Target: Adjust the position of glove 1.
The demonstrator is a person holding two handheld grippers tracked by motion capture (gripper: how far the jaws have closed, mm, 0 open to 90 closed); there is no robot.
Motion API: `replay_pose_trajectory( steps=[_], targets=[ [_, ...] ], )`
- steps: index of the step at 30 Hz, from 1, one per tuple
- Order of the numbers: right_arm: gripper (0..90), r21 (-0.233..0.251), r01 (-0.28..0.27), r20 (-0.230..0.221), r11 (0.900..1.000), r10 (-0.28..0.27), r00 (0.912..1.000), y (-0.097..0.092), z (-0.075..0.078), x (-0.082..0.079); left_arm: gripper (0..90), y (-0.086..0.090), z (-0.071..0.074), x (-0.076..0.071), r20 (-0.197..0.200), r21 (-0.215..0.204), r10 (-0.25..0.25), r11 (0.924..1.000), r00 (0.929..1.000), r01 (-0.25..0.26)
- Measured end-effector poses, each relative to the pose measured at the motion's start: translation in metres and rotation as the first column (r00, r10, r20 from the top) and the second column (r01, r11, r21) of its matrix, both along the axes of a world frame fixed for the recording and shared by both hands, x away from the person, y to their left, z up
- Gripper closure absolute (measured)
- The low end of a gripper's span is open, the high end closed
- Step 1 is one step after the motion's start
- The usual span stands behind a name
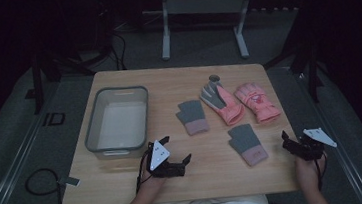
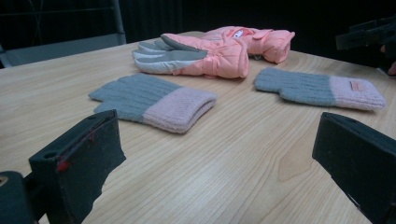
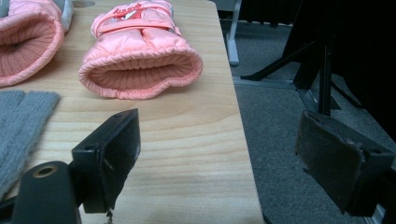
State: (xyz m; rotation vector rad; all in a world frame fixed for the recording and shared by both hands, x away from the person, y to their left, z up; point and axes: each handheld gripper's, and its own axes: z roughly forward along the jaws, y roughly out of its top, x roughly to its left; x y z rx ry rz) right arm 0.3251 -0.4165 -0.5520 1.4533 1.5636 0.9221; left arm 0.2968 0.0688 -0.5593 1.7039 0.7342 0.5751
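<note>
two grey knit gloves [image 1: 246,143] with pink cuffs, flat mid-counter [image 1: 127,187], puffy pink gloves [image 1: 255,102] just behind, left gripper [image 1: 175,166] and right gripper [image 1: 293,144] fingers spread empty, right gripper view shows ribbed cuff lining, possibly fleece

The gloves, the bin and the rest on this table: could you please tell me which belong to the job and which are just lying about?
In the job:
- two grey knit gloves
- two pink padded gloves
- grey bin, probably where they go
- left gripper and right gripper, both open

Lying about:
- small white tag by the cable on the floor
- white frame legs behind the table
</note>
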Motion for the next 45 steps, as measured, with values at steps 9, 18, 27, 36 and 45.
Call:
replay_pose_trajectory(
  steps=[9,18,27,36,45],
  targets=[
    [14.3,0.000,0.002,-0.002,1.0000,-0.002,1.0000,-0.001,0.000,-0.001,1.0,0.003,0.000,-0.004,0.008,0.011,-0.004,0.9999,1.0000,0.004],
    [12.7,-0.009,-0.031,-0.065,0.9995,0.030,0.9974,0.001,0.001,0.004,1.1,0.003,0.000,-0.005,0.016,0.018,-0.007,0.9998,0.9998,0.006],
    [18.9,-0.063,-0.047,-0.142,0.9969,0.038,0.9891,0.010,0.020,0.006,1.0,0.002,0.000,-0.006,0.021,0.021,-0.012,0.9997,0.9997,0.012],
    [12.7,0.058,-0.060,-0.196,0.9965,0.071,0.9781,0.018,0.047,0.018,1.0,0.002,0.000,-0.006,0.022,0.023,-0.013,0.9997,0.9997,0.013],
    [11.1,0.053,-0.166,-0.082,0.9848,0.170,0.9821,0.043,0.080,0.033,1.0,0.002,0.000,-0.005,0.015,0.017,-0.012,0.9998,0.9998,0.012]
  ],
)
